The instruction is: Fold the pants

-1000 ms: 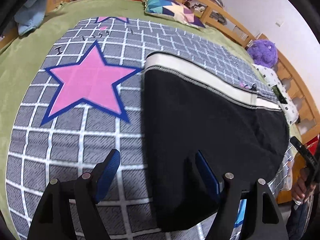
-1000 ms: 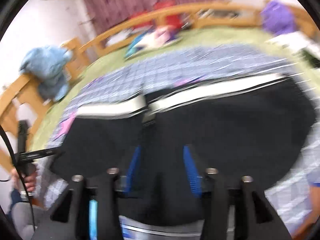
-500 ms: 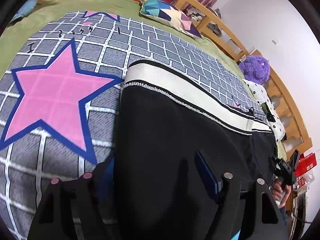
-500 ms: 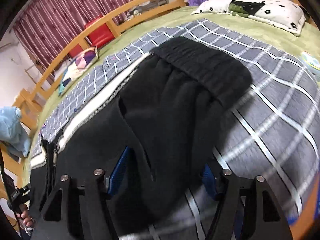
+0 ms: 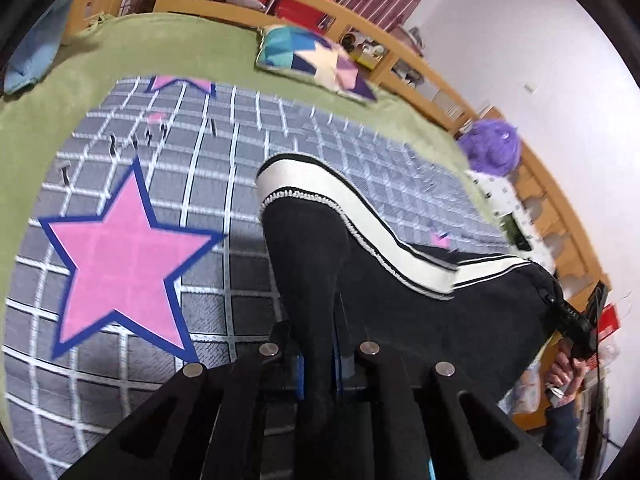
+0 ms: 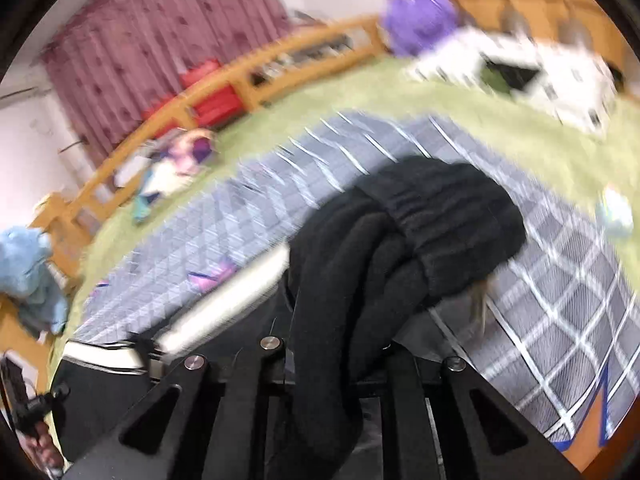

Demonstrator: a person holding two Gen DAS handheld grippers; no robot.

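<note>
Black pants point(image 5: 420, 276) with a white side stripe lie on a grey grid blanket point(image 5: 224, 200) with pink stars, on a green bed. My left gripper point(image 5: 318, 364) is shut on a pinched fold of the leg end and lifts it off the blanket. My right gripper point(image 6: 332, 364) is shut on the black fabric below the gathered waistband point(image 6: 444, 216), which is raised and bunched. The right wrist view is blurred.
A patchwork pillow point(image 5: 316, 62) and a purple plush point(image 5: 490, 146) lie near the wooden bed rail point(image 5: 404, 80). A white patterned pillow point(image 6: 520, 76) and a blue plush point(image 6: 28, 276) sit at the bed's edges. The other gripper and hand point(image 5: 576, 332) show at the right edge.
Both grippers have closed on the pants and lifted the fabric. The leg end and the waistband now rise off the blanket in pinched folds.
</note>
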